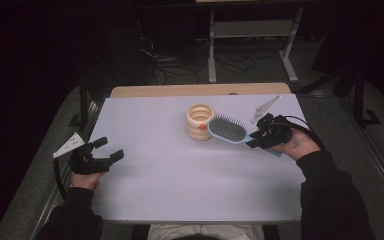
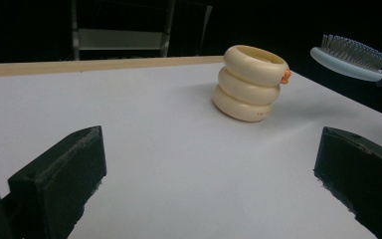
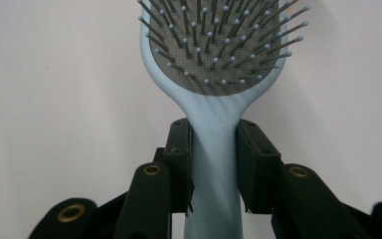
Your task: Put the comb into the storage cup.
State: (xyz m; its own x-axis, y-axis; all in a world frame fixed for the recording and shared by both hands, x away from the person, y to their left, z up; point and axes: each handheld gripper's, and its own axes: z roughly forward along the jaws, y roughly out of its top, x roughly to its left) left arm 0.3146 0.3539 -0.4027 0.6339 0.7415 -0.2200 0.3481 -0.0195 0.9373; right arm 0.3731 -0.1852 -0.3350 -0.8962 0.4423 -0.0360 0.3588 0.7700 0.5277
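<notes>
Right tongs (image 3: 214, 164) clamp hairbrush (image 3: 214, 64); its handle end stays hidden.

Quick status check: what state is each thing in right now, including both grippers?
Hairbrush: held by its handle, lifted off the table, bristles up.
Ringed cream holder: upright on the table, untouched.
Right gripper: jaws shut on the hairbrush handle.
Left gripper: jaws open, nothing between them.

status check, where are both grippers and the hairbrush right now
Right gripper shut on hairbrush handle, held above table. Left gripper open, holding nothing. Cream ringed holder beside brush head.
</notes>
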